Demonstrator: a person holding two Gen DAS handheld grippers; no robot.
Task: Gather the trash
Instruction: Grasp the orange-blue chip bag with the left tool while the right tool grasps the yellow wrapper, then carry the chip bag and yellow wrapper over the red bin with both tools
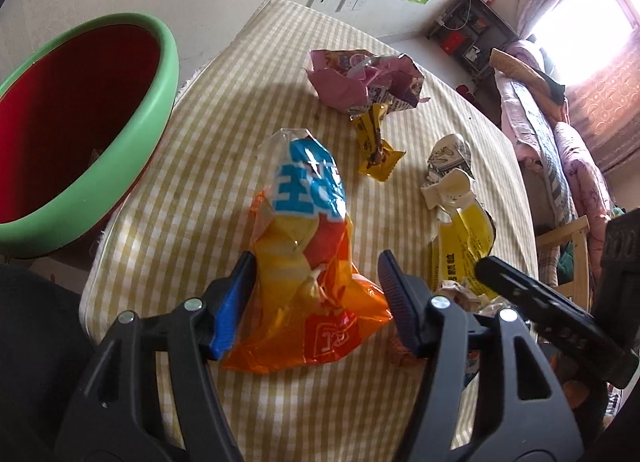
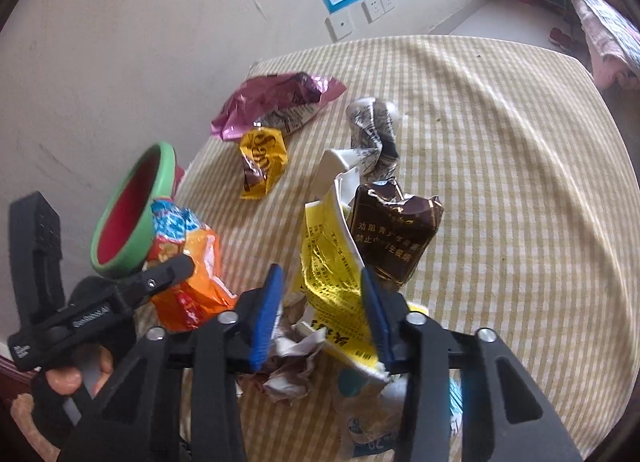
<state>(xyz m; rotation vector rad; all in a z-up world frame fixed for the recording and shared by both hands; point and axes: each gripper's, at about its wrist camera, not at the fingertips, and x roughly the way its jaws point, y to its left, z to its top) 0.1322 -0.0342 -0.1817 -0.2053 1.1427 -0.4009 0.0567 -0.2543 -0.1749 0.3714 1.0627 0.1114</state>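
Observation:
An orange and blue snack bag (image 1: 304,246) lies on the checked tablecloth (image 1: 192,165). My left gripper (image 1: 316,294) stands open astride its near end, one blue pad on each side. A flattened yellow wrapper (image 2: 332,262) lies between the pads of my right gripper (image 2: 320,314). The right pad touches it and a thin gap shows at the left pad. Crumpled paper (image 2: 296,362) lies just under these jaws. A brown packet (image 2: 392,238) leans beside the yellow wrapper. The bin (image 1: 160,101), green-rimmed and red inside, stands off the table's left edge.
Farther back lie a pink bag (image 1: 352,81), a small yellow candy wrapper (image 1: 376,149) and a twisted printed paper (image 1: 448,169). A blue and white packet (image 2: 360,414) sits under the right gripper. A wooden chair (image 1: 568,246) and a bed stand to the right, with a wall behind.

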